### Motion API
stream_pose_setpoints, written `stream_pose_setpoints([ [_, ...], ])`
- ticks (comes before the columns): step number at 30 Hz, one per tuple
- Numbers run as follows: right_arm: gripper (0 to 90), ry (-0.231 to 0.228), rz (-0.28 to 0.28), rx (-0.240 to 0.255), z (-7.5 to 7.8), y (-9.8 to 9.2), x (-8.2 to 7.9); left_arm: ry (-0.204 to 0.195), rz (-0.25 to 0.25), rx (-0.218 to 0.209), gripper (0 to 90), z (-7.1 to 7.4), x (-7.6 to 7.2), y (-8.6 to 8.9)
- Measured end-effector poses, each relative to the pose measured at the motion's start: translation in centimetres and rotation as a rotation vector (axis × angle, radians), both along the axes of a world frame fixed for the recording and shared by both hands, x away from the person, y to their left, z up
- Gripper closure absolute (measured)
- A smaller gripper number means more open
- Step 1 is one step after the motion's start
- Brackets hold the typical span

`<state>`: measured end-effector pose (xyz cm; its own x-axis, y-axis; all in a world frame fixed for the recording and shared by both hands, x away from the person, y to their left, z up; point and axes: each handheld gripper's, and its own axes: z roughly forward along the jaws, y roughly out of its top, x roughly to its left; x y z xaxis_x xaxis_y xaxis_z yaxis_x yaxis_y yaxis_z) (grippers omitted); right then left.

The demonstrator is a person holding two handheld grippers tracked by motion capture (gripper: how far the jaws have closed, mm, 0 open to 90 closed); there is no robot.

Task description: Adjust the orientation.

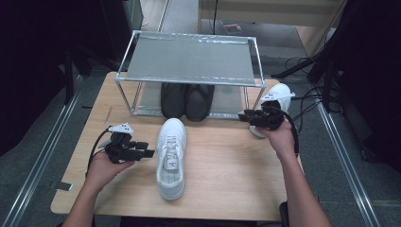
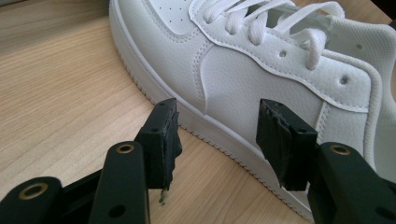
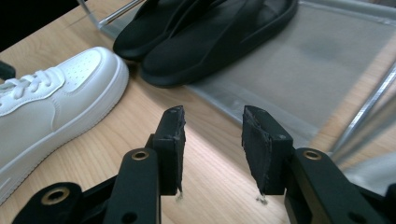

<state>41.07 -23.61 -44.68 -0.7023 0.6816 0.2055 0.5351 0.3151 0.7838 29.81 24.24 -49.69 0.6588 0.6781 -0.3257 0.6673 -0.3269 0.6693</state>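
Observation:
A white sneaker (image 1: 171, 158) lies in the middle of the wooden table, toe toward the rack. My left gripper (image 1: 147, 154) sits just left of it, pointing at its side. In the left gripper view the gripper (image 2: 217, 122) is open, with the sneaker's side (image 2: 261, 70) close beyond the tips and nothing between the jaws. My right gripper (image 1: 243, 116) hovers by the rack's front right corner, open and empty (image 3: 212, 126). A second white sneaker (image 1: 279, 94) sits at the table's right edge behind that hand.
A metal-framed shoe rack (image 1: 189, 59) stands at the back of the table (image 1: 227, 165). A pair of black shoes (image 1: 187, 100) rests on its lower shelf (image 3: 317, 60), also seen as black shoes (image 3: 210, 32) ahead of the right gripper. Rack legs stand near the right gripper.

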Motion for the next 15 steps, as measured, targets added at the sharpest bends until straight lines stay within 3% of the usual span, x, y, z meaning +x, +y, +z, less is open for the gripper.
stream_pose_setpoints([
  [5,62.4,-0.005,-0.031,0.044,0.3,-1.4,0.3,0.003,0.000,-0.004,48.9,0.0,-0.2,0.1],
  [7,62.3,-0.009,-0.038,0.005,0.7,-1.6,0.5,0.001,-0.003,-0.004,48.9,0.0,-0.3,0.1],
  [12,62.3,-0.030,-0.073,-0.030,1.0,-3.0,0.6,0.000,0.000,0.002,48.9,0.0,-0.3,0.2],
  [15,62.3,-0.013,-0.088,-0.063,0.6,-3.8,0.8,-0.001,0.000,0.004,48.8,0.0,-0.3,0.2],
])
